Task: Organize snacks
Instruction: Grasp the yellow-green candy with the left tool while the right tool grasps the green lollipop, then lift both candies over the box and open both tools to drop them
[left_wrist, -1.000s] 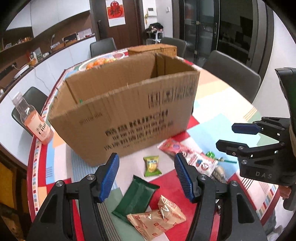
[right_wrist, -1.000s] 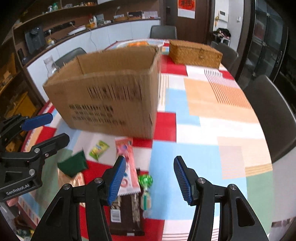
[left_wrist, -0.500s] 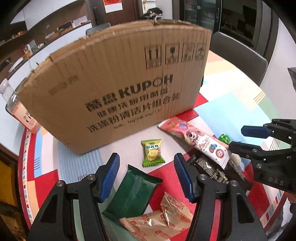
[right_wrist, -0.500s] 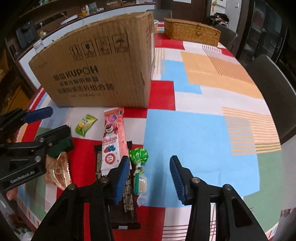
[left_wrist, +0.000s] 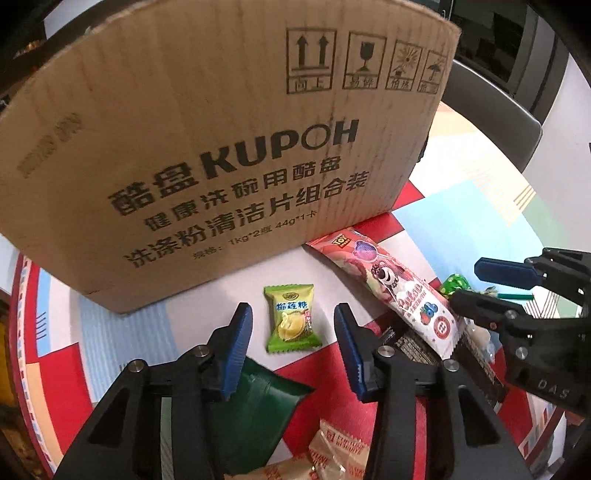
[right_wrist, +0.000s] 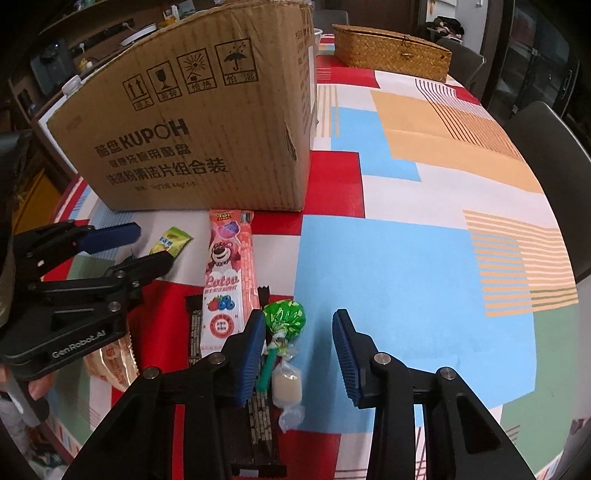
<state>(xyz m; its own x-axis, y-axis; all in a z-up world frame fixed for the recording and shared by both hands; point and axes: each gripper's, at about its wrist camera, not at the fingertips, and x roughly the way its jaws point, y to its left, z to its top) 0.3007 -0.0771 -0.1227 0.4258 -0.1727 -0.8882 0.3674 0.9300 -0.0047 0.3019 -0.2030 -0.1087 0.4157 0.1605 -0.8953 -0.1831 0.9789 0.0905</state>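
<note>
Loose snacks lie on the patchwork tablecloth in front of a cardboard box (left_wrist: 221, 147). My left gripper (left_wrist: 291, 323) points down over a small green durian candy (left_wrist: 291, 317). The candy lies between its closing jaws, and neither blue pad touches it. My right gripper (right_wrist: 299, 332) hangs over a green lollipop (right_wrist: 286, 317), whose head lies beside the left pad. Its jaws are closing too, with nothing pinched. A white wrapped candy (right_wrist: 286, 384) lies below the lollipop. A pink Lotso packet (right_wrist: 227, 280) rests partly on a dark chocolate bar (right_wrist: 255, 406).
A dark green packet (left_wrist: 255, 398) and a tan wrapped snack (left_wrist: 332, 450) lie under the left gripper. A wicker basket (right_wrist: 391, 50) stands at the far side of the table. A grey chair (right_wrist: 554, 155) stands by the right edge. Bare cloth (right_wrist: 406, 258) spreads right of the snacks.
Both grippers have come down closer to the snacks and their jaws have narrowed. The box now fills the top of both views and its open top is out of sight.
</note>
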